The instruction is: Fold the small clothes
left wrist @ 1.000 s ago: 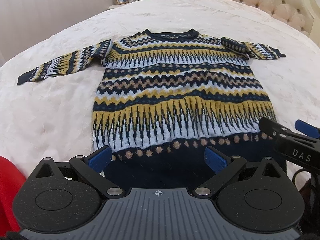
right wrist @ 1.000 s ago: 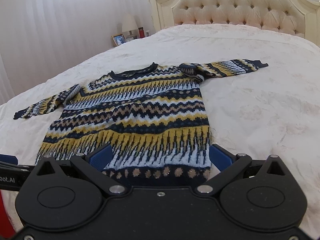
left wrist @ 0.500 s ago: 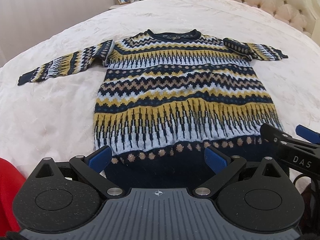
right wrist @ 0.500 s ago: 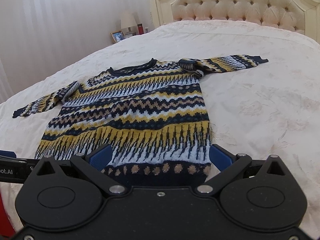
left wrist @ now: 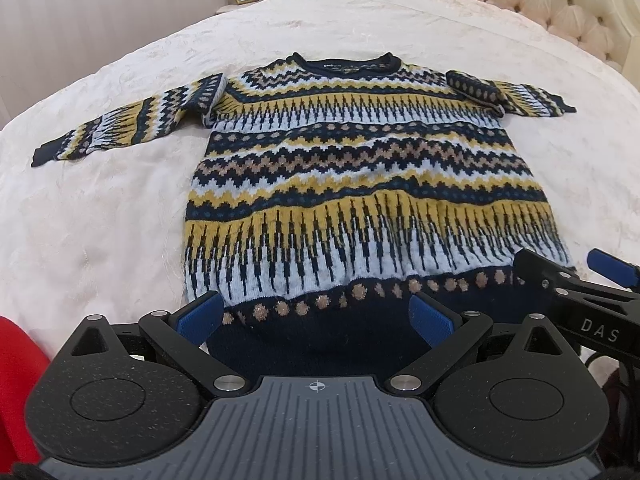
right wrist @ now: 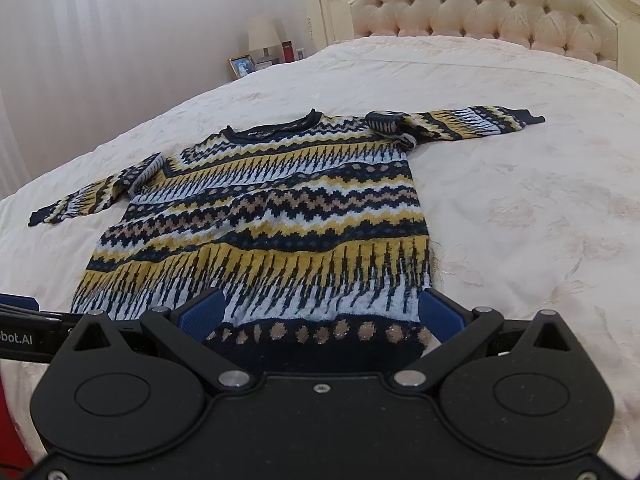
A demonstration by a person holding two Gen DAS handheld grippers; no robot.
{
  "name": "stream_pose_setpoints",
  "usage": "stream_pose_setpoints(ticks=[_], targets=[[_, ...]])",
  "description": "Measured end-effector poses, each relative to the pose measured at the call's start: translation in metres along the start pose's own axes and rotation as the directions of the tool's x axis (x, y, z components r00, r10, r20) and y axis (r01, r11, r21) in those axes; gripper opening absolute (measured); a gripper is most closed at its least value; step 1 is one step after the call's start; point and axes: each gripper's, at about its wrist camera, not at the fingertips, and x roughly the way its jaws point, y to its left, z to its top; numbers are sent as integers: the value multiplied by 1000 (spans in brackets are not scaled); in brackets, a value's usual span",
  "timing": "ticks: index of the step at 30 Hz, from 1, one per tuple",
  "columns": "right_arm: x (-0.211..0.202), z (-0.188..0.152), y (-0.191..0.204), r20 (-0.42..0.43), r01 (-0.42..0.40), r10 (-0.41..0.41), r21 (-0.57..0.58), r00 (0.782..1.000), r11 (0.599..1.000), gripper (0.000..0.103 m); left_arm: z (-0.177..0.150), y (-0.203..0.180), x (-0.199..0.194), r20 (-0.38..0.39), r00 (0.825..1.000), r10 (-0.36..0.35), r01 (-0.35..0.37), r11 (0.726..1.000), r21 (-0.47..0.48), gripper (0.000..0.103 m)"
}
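Observation:
A small knitted sweater (left wrist: pixel 360 184) in navy, yellow and light blue lies flat on the white bed, neck away from me, both sleeves spread out to the sides. It also shows in the right wrist view (right wrist: pixel 272 216). My left gripper (left wrist: pixel 316 318) is open and empty, its blue pads straddling the left half of the navy hem. My right gripper (right wrist: pixel 320 314) is open and empty over the right half of the hem; it also shows at the right edge of the left wrist view (left wrist: pixel 568 276). Both hover close above the hem.
The white bedspread (right wrist: pixel 520 208) stretches around the sweater. A tufted headboard (right wrist: pixel 480 4) stands at the far end. A nightstand with a lamp (right wrist: pixel 264 36), photo frame and red bottle is at the far left. Something red (left wrist: pixel 16 380) is at the lower left.
Both grippers have moved slightly forward and lower toward the sweater's hem. The sweater has not moved and both jaws stay open.

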Motion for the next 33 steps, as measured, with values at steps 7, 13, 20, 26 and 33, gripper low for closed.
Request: stream_pose_setpoints(ticks=[7, 13, 20, 26, 33], targets=[[1, -1, 1, -2, -2, 2, -2, 1000, 1000, 102, 1, -1, 1, 0, 1000, -4, 4, 1000, 4, 101], [3, -2, 2, -6, -7, 7, -2, 1000, 1000, 102, 1, 0, 3, 5, 1000, -18, 18, 1000, 5, 101], [5, -4, 2, 7, -18, 18, -10, 1000, 1000, 102, 3, 4, 3, 54, 997, -46, 45, 999, 14, 101], [7, -5, -1, 21, -23, 23, -1, 1000, 1000, 102, 10, 10, 8, 98, 994, -46, 44, 999, 25, 101], [9, -8, 1, 63, -22, 23, -15, 998, 1000, 102, 26, 28, 17, 145, 988, -49, 50, 999, 0, 101]])
